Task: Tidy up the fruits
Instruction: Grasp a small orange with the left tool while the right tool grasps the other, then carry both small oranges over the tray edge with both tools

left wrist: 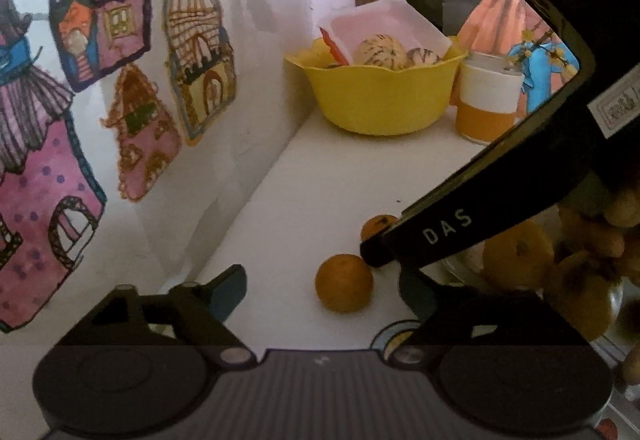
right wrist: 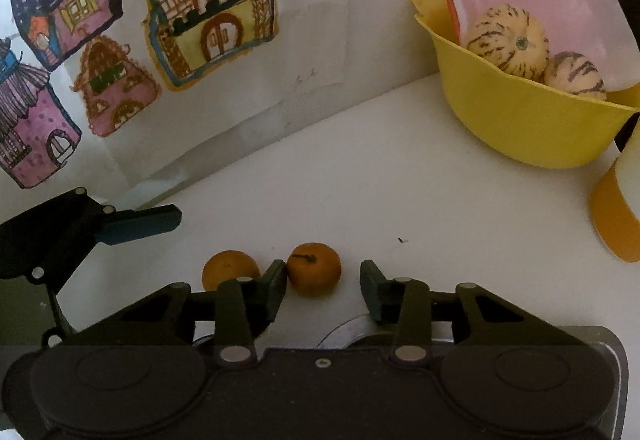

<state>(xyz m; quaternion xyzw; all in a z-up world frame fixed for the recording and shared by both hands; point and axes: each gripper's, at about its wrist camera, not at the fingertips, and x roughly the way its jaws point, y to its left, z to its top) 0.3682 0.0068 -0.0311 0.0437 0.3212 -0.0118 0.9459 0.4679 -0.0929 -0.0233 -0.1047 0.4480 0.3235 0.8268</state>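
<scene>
Left wrist view: left gripper (left wrist: 320, 280) spread wide, holding nothing; one orange (left wrist: 344, 283) on the white counter (left wrist: 320, 175) just ahead, a 2nd orange (left wrist: 378, 226) partly hidden behind the other tool. Yellow bowl (left wrist: 380, 99) w/ striped fruit sits farther back. Right wrist view: right gripper (right wrist: 323, 286) open, straddling the orange (right wrist: 314, 268), left finger (right wrist: 272, 288) about touching it; other orange (right wrist: 229, 272) just outside. Step looks like pickup; next probably close gently, centred, then lift w/o nudging the neighbour.

house drawings (right wrist: 208, 3) on wall, orange-banded cup (left wrist: 486, 99).
</scene>
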